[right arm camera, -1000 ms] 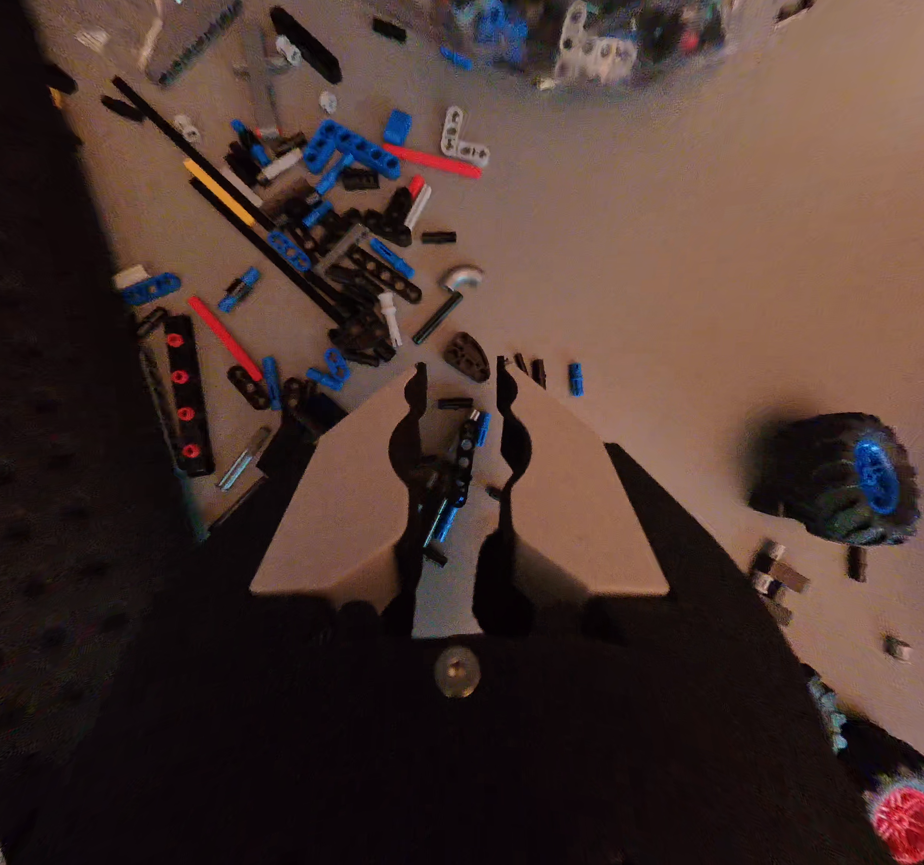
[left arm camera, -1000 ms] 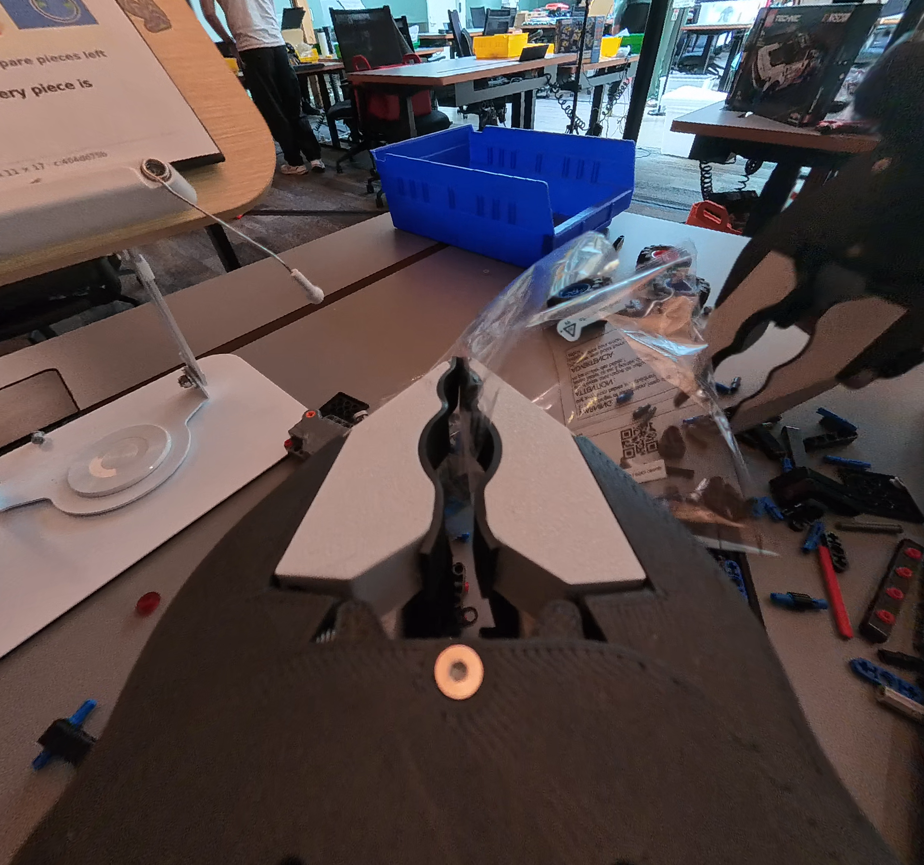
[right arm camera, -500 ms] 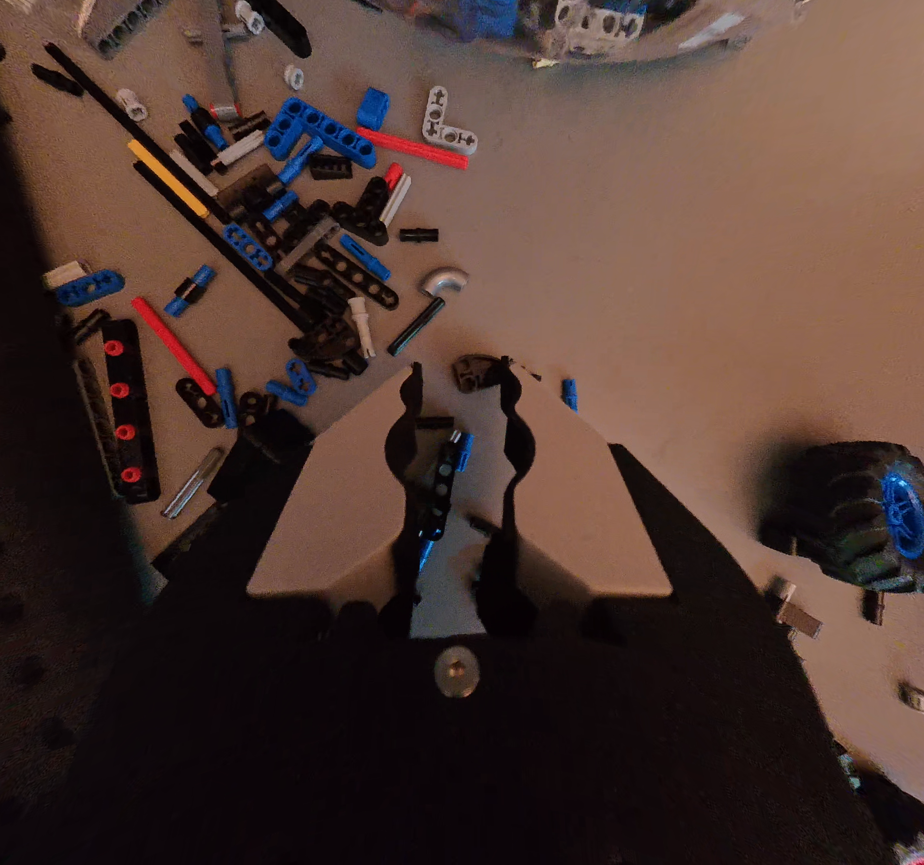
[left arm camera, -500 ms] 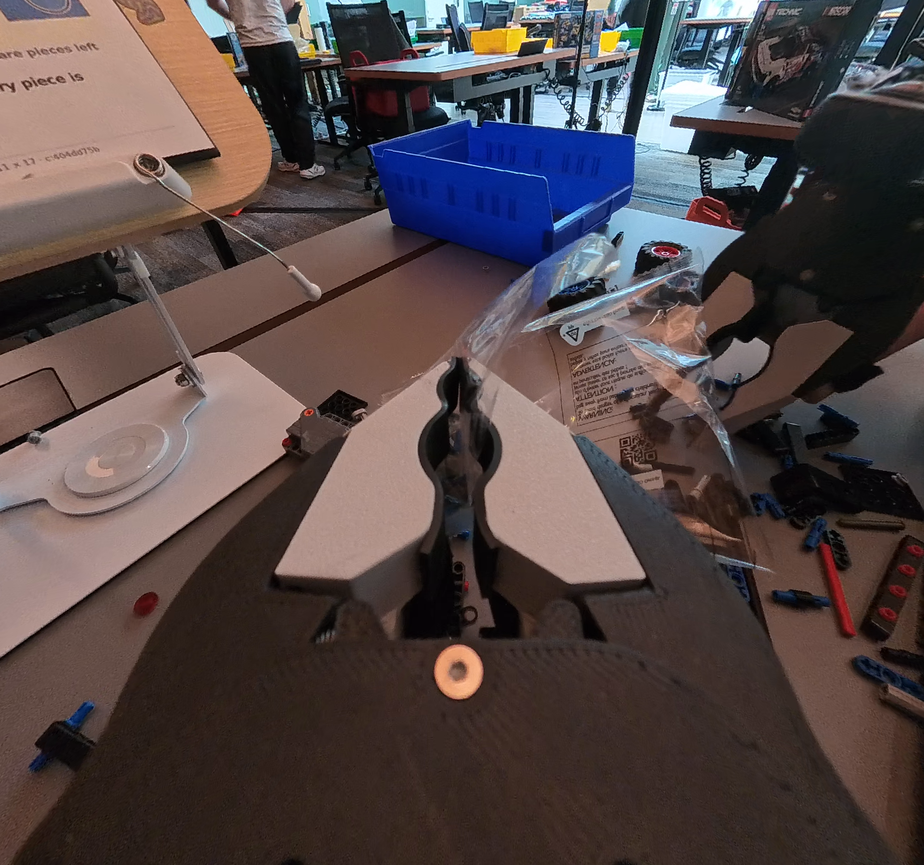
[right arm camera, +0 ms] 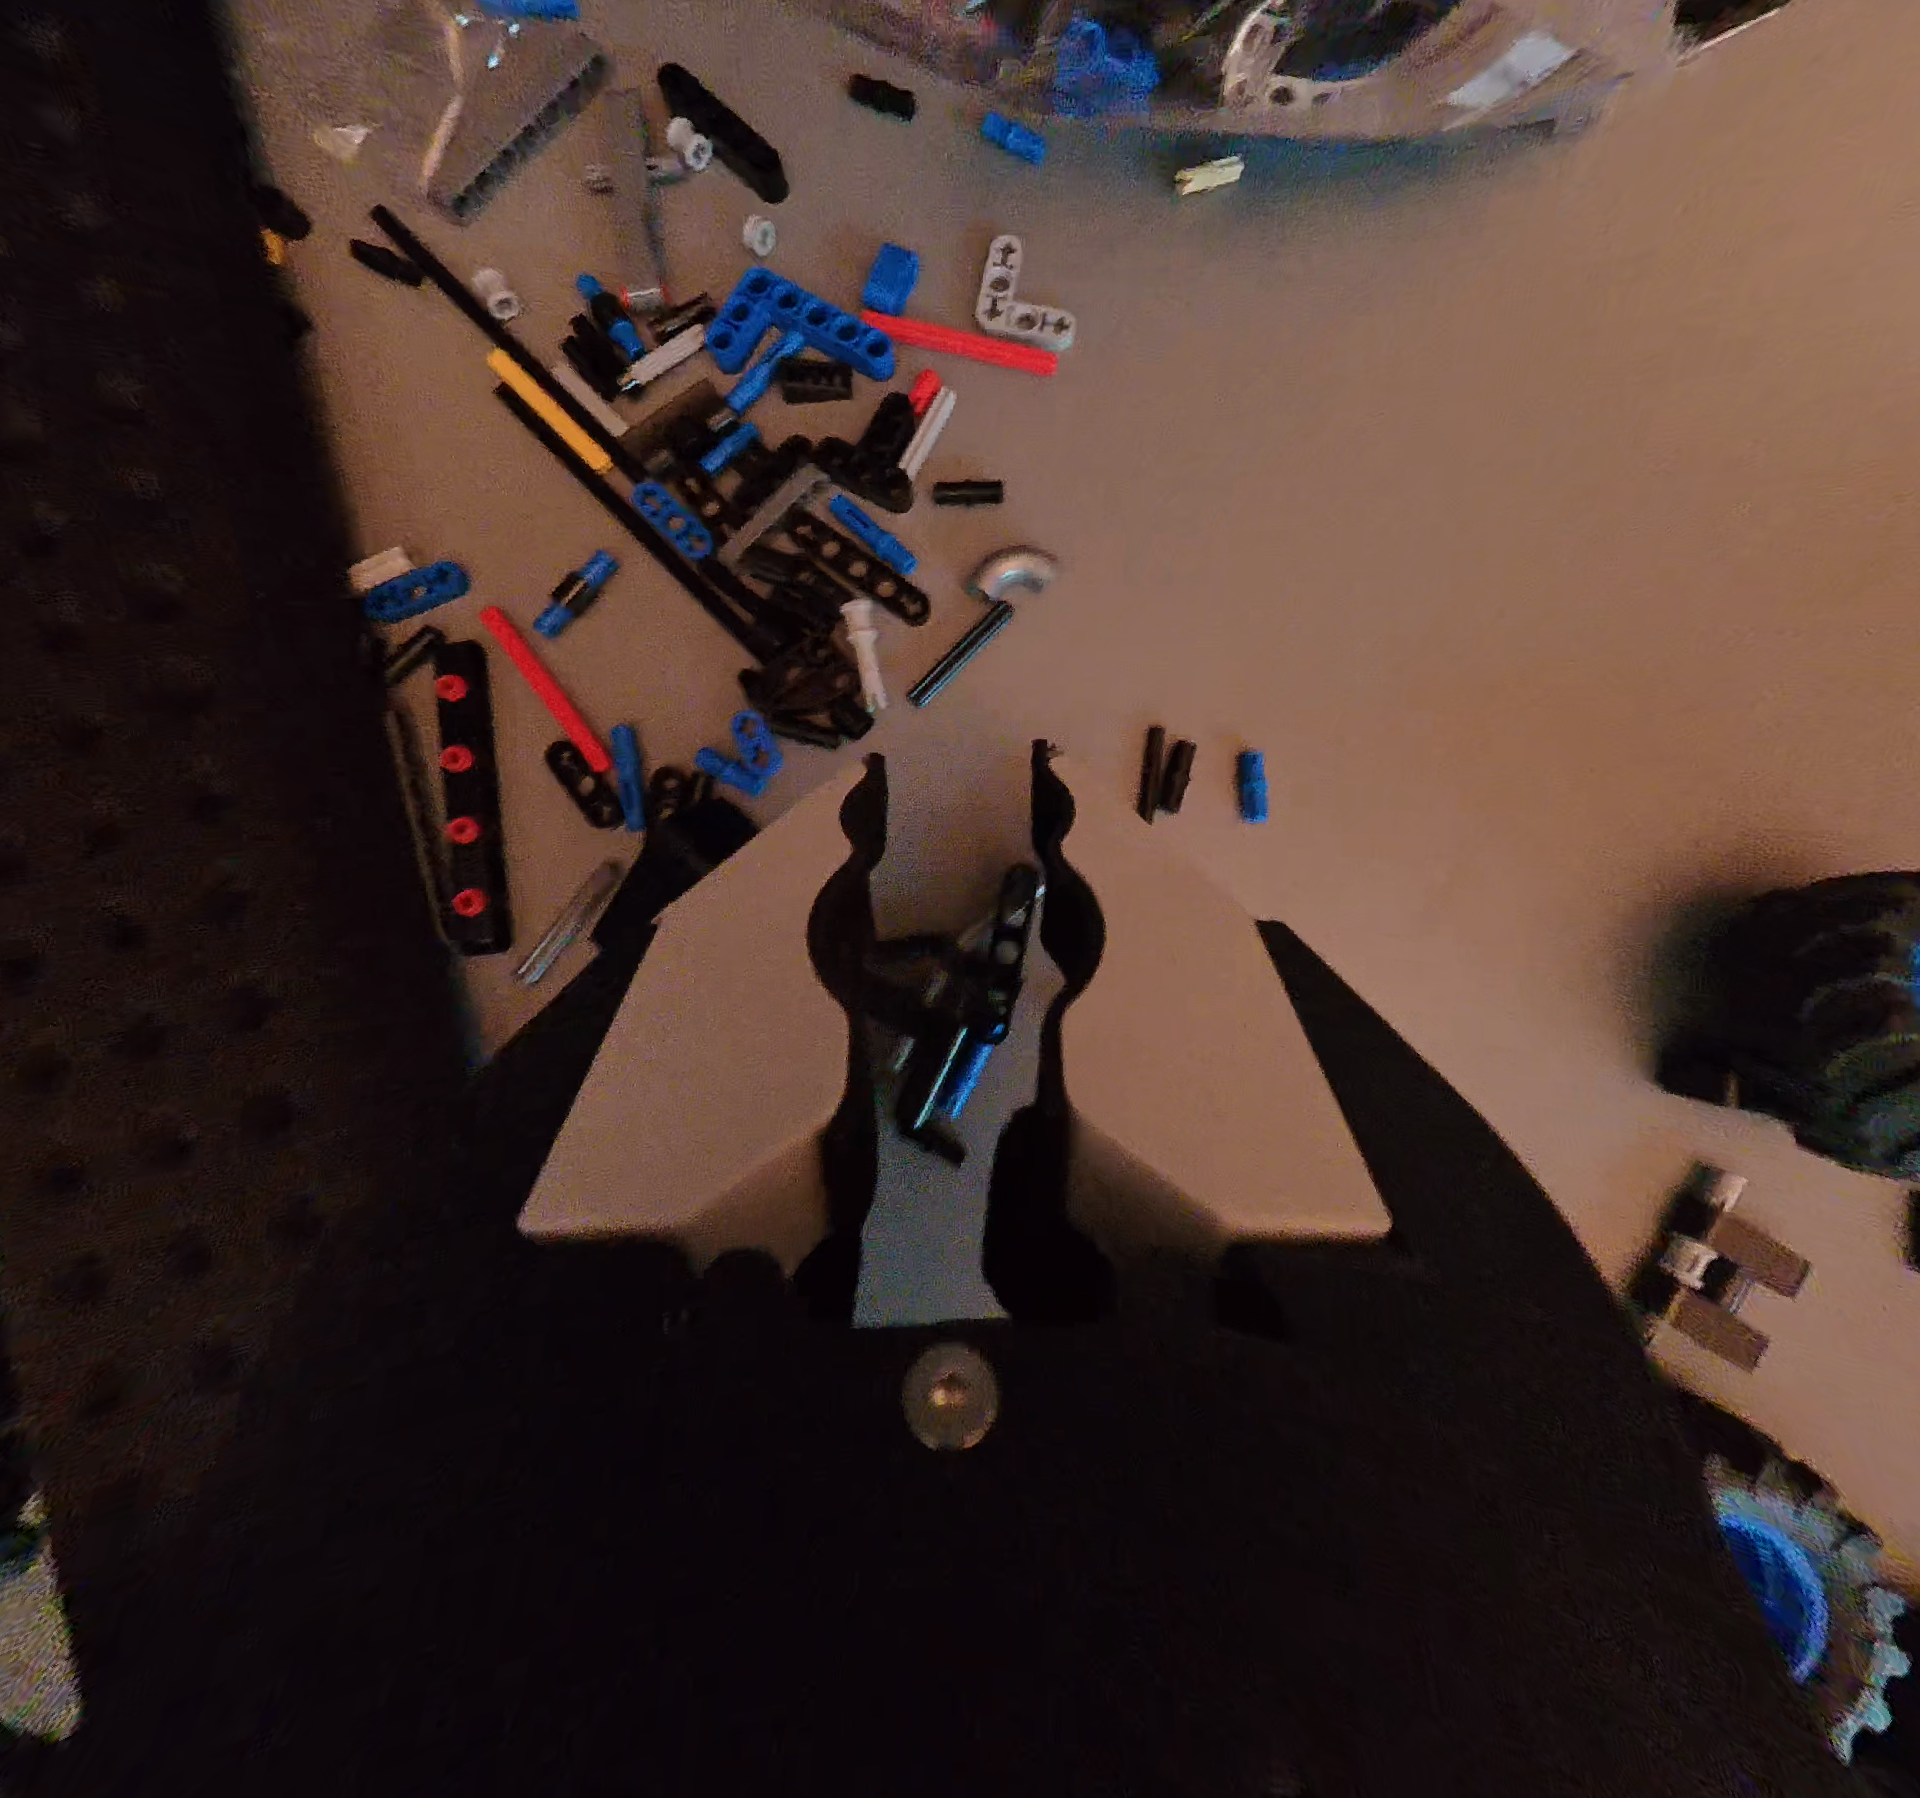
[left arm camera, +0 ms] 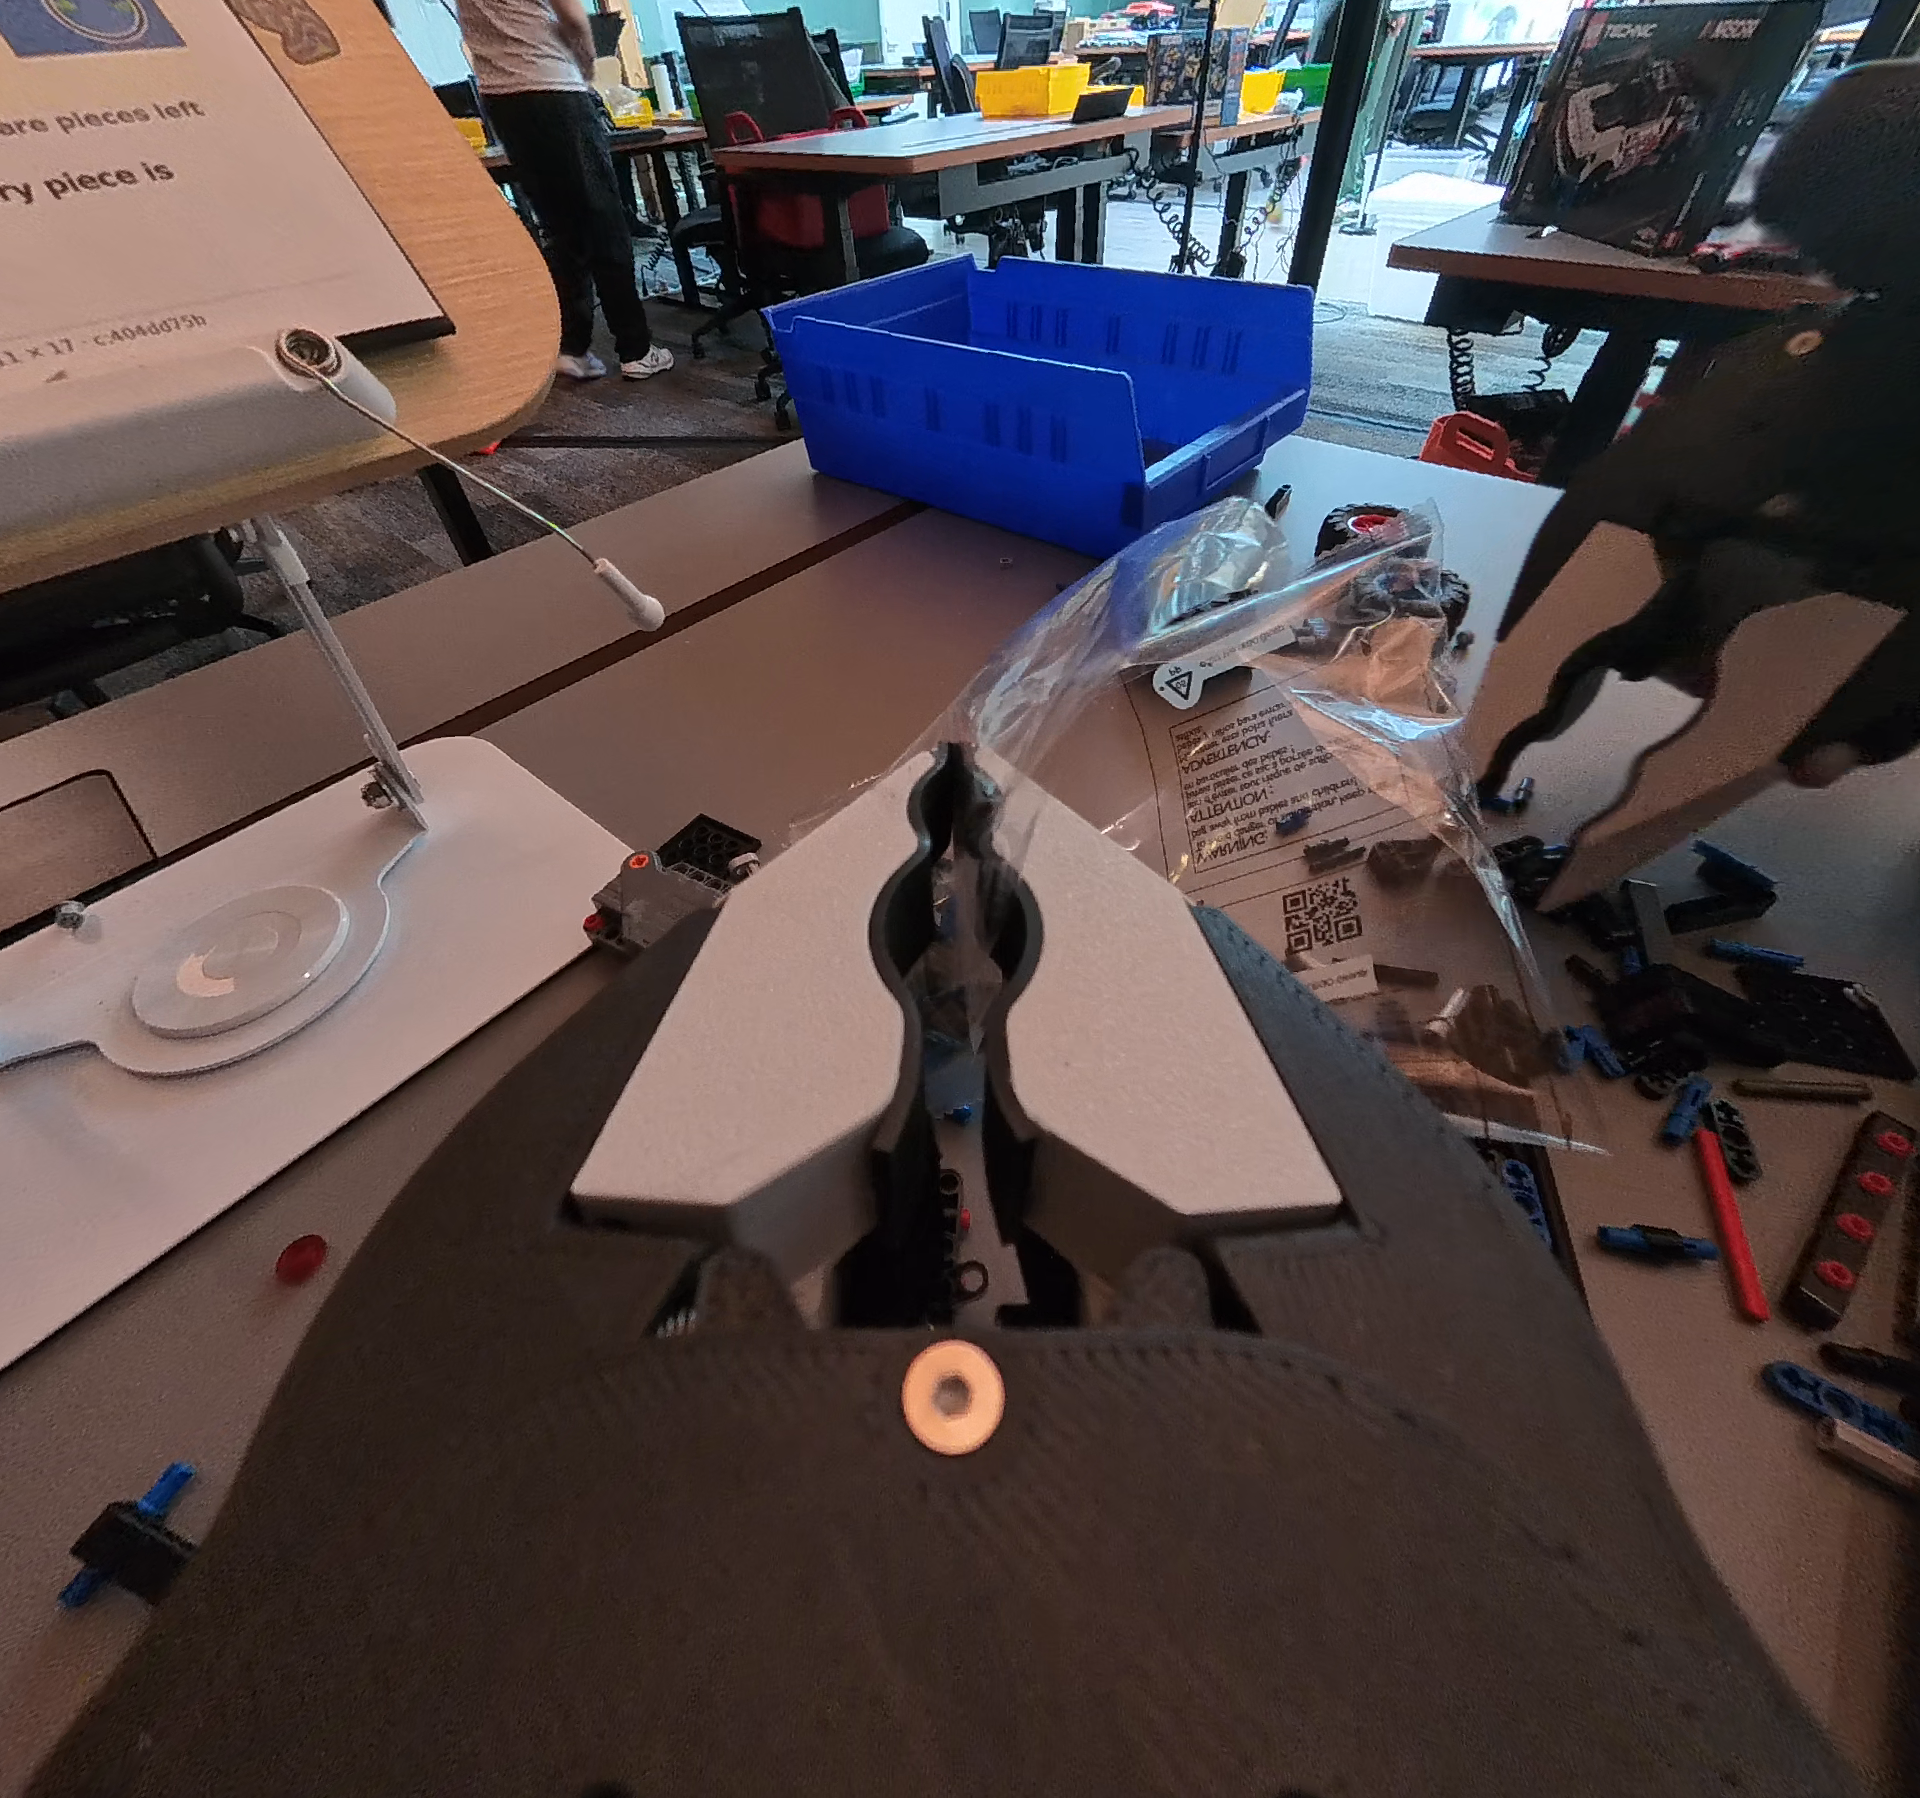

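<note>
Right gripper (right arm camera: 956,772) has lowered, jaws apart over black beam (right arm camera: 1003,948)

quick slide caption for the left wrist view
Left gripper shut on a clear plastic bag over a table of loose building pieces, blue bin behind.

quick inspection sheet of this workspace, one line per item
surface: grey table, seam running across it
job's things: clear plastic bag of building pieces, pinched at one edge by the left gripper
clutter: loose blue, black and red pieces; tyre; blue bin; white stand base
grippers: left shut on the bag; right gripper open above the pieces, holding nothing
cables: thin tether on the stand
surroundings: office desks, chairs, a person standing
</note>
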`<state>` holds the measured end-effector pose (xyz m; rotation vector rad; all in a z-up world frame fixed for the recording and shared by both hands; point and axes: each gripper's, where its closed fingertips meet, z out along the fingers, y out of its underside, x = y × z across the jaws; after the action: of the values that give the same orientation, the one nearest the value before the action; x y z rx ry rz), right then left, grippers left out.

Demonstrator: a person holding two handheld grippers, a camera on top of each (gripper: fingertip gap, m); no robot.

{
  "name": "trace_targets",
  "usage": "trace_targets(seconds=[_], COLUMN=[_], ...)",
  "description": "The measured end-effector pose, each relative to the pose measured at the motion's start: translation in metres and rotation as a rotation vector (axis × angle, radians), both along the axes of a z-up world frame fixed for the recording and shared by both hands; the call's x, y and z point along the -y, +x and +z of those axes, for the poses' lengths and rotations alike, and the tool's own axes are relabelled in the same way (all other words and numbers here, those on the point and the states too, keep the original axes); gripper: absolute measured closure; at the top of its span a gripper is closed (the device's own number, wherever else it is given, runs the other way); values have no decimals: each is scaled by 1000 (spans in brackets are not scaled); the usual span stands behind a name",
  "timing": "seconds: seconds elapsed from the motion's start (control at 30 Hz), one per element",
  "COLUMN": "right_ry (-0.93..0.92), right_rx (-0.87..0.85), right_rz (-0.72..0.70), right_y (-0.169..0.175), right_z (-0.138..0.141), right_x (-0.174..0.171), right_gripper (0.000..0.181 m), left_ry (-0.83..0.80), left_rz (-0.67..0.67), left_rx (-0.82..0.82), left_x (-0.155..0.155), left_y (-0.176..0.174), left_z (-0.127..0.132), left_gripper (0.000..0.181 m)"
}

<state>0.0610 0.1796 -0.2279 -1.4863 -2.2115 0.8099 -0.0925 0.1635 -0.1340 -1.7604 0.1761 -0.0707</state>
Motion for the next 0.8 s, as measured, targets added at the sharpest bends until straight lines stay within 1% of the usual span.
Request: trace_targets(seconds=[0.07, 0.17, 0.23, 0.3, 0.37, 0.43, 0.53, 0.63, 0.73, 0.8], right_ry=[-35, -52, -47, -12, 20, 14, -14, 47, 63, 80], right_rx=[43, 62, 91, 137, 180, 139, 68, 5, -139, -232], right_rz=[6, -3, -31, -85, -135, -128, -125, -107, -44, -14], right_y=[14, 32, 41, 47, 49, 45, 38, 31, 12, -7], right_z=[3, 7, 2, -11, -25, -24, -9, 13, 54, 81], right_x=[8, 29, 40, 42, 40, 44, 47, 45, 54, 61], right_gripper=[146, 145, 144, 145, 152, 176, 176, 176, 176, 177], left_ry=[1, 2, 4, 2, 2, 1, 3, 3, 1, -1], left_rz=[-1, -5, -7, -8, -6, -3, 2, 0, -4, -6], left_rx=[0, -2, -4, -5, -4, -2, 1, 1, -4, -5], left_x=[0, 0, 0, 0, 0, 1, 1, 1, 0, 0], left_y=[0, 1, 2, 3, 2, 1, 0, 0, 2, 2], left_z=[1, 1, 2, 2, 1, 0, 1, 1, 1, 0], left_gripper=[181, 181, 181, 181, 181, 181, 181, 181, 181, 181])
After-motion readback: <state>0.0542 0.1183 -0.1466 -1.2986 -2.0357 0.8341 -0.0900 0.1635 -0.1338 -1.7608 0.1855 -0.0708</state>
